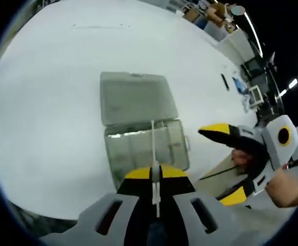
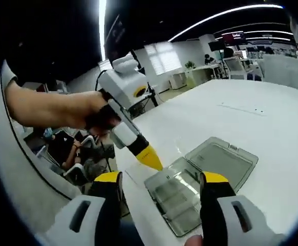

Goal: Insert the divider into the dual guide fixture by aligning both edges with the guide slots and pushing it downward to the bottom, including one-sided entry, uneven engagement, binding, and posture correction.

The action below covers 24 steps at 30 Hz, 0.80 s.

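Note:
A clear plastic box, the guide fixture (image 1: 148, 148), lies on the white table (image 1: 46, 128) with its lid (image 1: 136, 97) folded open behind it. My left gripper (image 1: 154, 174) is shut on a thin white divider (image 1: 153, 138), seen edge-on and hanging over the middle of the box. My right gripper (image 1: 215, 166) comes in from the right, open, beside the box and apart from it. In the right gripper view my right gripper (image 2: 162, 179) stands open with nothing in it over the fixture (image 2: 182, 197). The left gripper (image 2: 150, 159) points down at the box's near corner.
A person's hand (image 1: 287, 187) holds the right gripper, and an arm (image 2: 46, 107) holds the left one. A small dark object (image 1: 224, 82) lies far right on the table. Office desks (image 2: 226, 69) and chairs (image 2: 75, 174) surround the table, whose edge runs near the box.

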Each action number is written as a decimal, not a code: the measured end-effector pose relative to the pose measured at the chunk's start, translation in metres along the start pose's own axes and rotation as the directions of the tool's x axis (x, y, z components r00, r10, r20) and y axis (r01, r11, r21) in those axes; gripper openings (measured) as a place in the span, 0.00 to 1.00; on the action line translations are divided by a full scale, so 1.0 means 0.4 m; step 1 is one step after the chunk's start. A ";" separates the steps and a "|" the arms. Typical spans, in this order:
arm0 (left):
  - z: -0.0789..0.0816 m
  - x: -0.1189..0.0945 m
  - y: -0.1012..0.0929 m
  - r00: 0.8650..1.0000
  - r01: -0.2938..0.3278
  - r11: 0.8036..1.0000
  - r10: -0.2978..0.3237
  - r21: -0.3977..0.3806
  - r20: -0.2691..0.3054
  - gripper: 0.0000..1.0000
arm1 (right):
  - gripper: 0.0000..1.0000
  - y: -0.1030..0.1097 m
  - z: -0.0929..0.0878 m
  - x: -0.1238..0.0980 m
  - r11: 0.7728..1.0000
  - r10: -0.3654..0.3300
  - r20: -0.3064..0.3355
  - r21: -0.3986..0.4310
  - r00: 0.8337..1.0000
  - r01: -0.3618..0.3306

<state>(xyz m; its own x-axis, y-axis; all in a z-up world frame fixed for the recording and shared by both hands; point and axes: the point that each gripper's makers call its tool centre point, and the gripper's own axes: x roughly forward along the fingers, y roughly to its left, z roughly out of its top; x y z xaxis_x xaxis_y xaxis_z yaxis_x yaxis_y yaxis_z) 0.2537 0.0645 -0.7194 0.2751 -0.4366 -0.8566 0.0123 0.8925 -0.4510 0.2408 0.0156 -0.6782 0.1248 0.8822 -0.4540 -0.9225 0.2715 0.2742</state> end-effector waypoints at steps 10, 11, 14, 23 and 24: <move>0.000 0.010 0.011 0.998 -0.044 0.999 0.043 -0.023 -0.048 0.00 | 0.64 0.017 -0.023 -0.005 0.990 -0.007 -0.058 -0.142 0.998 -0.001; -0.002 0.010 0.012 0.998 -0.047 0.998 0.046 -0.029 -0.053 0.00 | 0.65 0.019 -0.023 -0.006 0.988 -0.006 -0.059 -0.153 0.998 -0.003; -0.007 0.006 0.016 0.996 -0.064 0.998 0.063 -0.029 -0.064 0.00 | 0.66 0.021 -0.021 -0.015 0.975 -0.018 -0.073 -0.221 0.997 0.001; -0.016 0.013 0.017 0.995 -0.072 0.995 0.067 -0.068 -0.080 0.00 | 0.69 0.018 -0.030 -0.023 0.958 -0.031 -0.099 -0.286 0.995 0.001; -0.017 0.014 0.015 0.994 -0.073 0.995 0.068 -0.066 -0.080 0.00 | 0.69 0.020 -0.029 -0.024 0.958 -0.029 -0.098 -0.287 0.995 0.000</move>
<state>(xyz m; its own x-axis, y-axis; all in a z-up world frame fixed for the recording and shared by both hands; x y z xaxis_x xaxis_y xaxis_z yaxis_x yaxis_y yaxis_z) 0.2487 0.0665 -0.7288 0.1971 -0.3828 -0.9026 -0.0719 0.9125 -0.4027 0.2279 0.0048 -0.6815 0.1151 0.8321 -0.5425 -0.9886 0.1493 0.0193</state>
